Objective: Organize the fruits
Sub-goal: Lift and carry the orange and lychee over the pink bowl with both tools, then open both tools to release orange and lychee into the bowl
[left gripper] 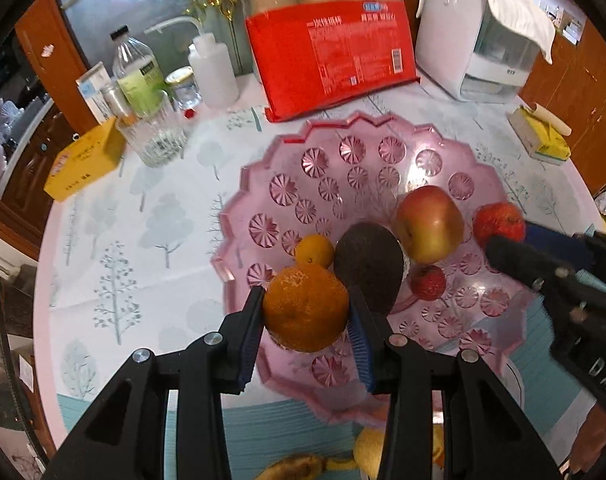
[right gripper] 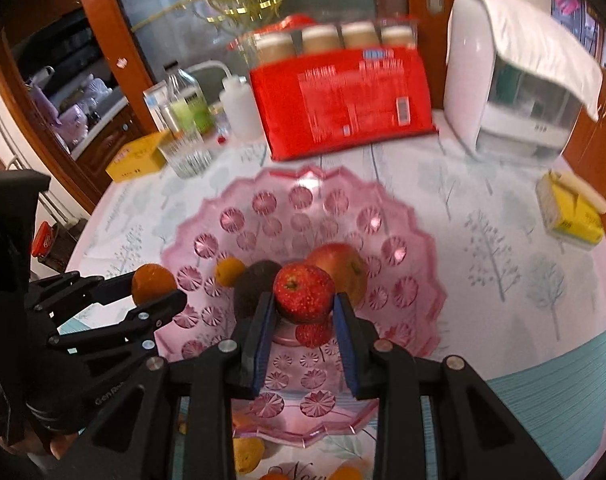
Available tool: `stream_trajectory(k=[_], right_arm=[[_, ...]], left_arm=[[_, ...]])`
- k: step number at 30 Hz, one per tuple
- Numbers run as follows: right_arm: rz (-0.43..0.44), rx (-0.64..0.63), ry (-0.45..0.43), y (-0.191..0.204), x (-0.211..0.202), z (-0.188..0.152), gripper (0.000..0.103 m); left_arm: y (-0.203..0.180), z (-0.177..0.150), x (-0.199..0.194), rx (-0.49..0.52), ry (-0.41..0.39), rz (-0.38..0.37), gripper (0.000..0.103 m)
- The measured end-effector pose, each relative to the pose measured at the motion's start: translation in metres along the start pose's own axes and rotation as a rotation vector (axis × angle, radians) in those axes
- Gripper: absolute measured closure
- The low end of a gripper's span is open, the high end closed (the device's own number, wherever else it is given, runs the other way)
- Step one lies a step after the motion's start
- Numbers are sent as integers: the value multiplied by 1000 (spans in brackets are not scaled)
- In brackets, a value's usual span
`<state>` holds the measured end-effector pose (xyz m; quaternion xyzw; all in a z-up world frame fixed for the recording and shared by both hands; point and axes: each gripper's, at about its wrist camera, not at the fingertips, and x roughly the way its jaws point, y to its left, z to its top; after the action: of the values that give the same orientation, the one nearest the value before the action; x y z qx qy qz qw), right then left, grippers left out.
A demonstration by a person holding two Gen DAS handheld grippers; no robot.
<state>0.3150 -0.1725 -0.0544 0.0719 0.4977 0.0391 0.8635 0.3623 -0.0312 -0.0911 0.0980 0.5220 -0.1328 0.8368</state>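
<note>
A pink scalloped plastic fruit tray (left gripper: 343, 152) (right gripper: 239, 216) lies on the table. In it are a large red-yellow apple (left gripper: 429, 224) (right gripper: 343, 264), a dark avocado (left gripper: 369, 264) (right gripper: 253, 284), a small orange (left gripper: 314, 250) (right gripper: 229, 271) and a small red fruit (left gripper: 427, 282) (right gripper: 313, 332). My left gripper (left gripper: 307, 312) (right gripper: 155, 292) is shut on a big orange (left gripper: 306, 309) (right gripper: 153, 282) above the tray's near left part. My right gripper (right gripper: 305, 304) (left gripper: 503, 240) is shut on a small red apple (right gripper: 304, 291) (left gripper: 499, 224) above the tray.
A banana (left gripper: 299, 468) and a yellow fruit (left gripper: 369, 452) (right gripper: 247, 454) lie on the table before the tray. Behind it stand a red package of cups (left gripper: 331, 56), a glass (left gripper: 153, 136), bottles (left gripper: 137, 72), yellow boxes (left gripper: 83, 164) (left gripper: 539, 136) and a white appliance (left gripper: 479, 36).
</note>
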Motion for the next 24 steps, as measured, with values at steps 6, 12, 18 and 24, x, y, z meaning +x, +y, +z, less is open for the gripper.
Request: stream_trajectory(k=[6,12,18,24], right_arm=[[-4,2,56,4,28,-8,73],[-10,2,95,1,44,-13,73],[-5,13,124,-1,53,-14,72],[-16,27,133,-4,55,-18,72]], left_arm=[[-3,0,25,2,21,1,64],[-7,-5,41,14,52,-5,64],[-13,-8,50,35,79,-1,63],[-17,-11,47,55,65,26,44]])
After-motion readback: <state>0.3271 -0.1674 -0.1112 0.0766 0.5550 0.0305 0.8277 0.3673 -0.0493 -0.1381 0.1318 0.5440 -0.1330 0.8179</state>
